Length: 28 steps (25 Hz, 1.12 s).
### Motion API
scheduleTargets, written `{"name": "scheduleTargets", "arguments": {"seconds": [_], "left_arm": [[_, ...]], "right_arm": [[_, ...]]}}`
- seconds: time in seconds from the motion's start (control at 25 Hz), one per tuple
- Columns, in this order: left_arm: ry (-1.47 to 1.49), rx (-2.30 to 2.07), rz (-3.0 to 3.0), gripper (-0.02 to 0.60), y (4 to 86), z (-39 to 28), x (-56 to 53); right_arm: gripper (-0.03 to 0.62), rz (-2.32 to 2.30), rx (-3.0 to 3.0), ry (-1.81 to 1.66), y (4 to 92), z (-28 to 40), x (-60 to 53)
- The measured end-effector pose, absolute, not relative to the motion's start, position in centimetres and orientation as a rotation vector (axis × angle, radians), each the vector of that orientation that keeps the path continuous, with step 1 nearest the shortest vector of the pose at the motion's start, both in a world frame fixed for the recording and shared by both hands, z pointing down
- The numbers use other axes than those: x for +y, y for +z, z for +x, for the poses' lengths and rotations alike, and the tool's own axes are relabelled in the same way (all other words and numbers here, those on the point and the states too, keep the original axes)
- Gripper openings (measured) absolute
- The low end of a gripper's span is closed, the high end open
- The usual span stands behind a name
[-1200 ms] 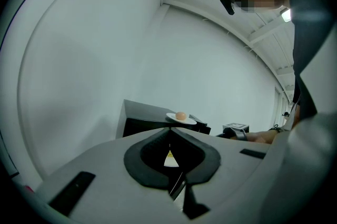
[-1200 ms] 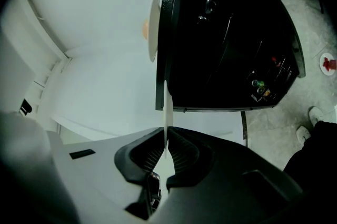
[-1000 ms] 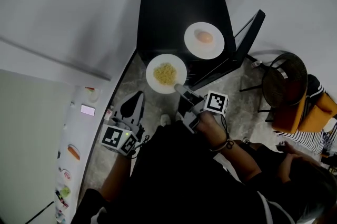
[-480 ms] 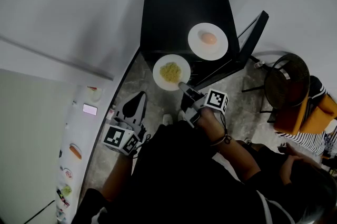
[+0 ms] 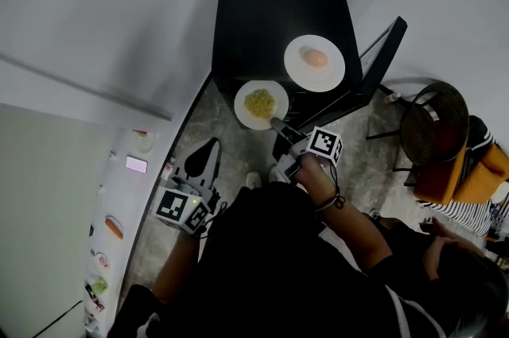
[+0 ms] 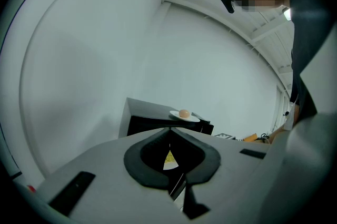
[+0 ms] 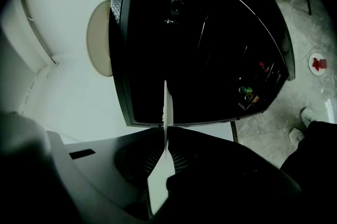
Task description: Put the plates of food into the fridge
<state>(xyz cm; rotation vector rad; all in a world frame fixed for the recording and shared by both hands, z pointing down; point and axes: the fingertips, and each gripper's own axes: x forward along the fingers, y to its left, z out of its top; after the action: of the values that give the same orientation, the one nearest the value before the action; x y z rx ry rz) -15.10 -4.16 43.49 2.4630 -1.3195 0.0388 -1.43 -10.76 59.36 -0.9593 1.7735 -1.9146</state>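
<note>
Right gripper (image 5: 280,126): jaws nearly together, clamped on the near rim of the plate of yellow food (image 5: 261,103); nothing else sits between them.
Right gripper, own view: the right gripper (image 7: 165,132) bites the plate of yellow food (image 7: 167,104), which shows edge-on as 1 thin white line running straight out from between the pads.
Plate of yellow food: reaches forward from the right jaws, over the near edge of the black table (image 5: 274,14). Part of it lies over the table corner and part over the floor (image 5: 374,161). No view shows whether it touches the tabletop.
Left gripper (image 5: 208,149): jaws together, nothing between them, held low and well to the left of the right jaws.
Left gripper, own view: the tips of the left gripper (image 6: 169,132) meet, and a sliver of the yellow food shows through the small gap behind them.
Plate with a tan lump (image 5: 314,62): on the black table, beyond the right jaws and a little to their right, apart from the held plate. In the left gripper view this plate with a tan lump (image 6: 184,115) stands just above the closed tips, further away.
Same plate, right gripper view: the plate with a tan lump (image 7: 100,38) is up and to the left of the jaws, on the tabletop.
Fridge door (image 5: 111,229): white, dotted with magnets, off to the outer left of the left jaws.
Chair (image 5: 429,122): well to the right of the right jaws, beside the table.
Shoes (image 7: 303,125): 2, on the floor at the right of the right jaws.
</note>
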Motion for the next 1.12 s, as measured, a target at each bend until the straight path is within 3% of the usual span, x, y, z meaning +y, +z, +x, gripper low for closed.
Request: {"name": "scheduleTargets", "arguments": {"seconds": [1.12], "left_arm": [[0.058, -1.336, 2.453, 0.025, 44.1, -14.9, -5.9]], "right_arm": [[0.040, -1.063, 1.641, -1.927, 63.6, -2.0, -17.5]]}}
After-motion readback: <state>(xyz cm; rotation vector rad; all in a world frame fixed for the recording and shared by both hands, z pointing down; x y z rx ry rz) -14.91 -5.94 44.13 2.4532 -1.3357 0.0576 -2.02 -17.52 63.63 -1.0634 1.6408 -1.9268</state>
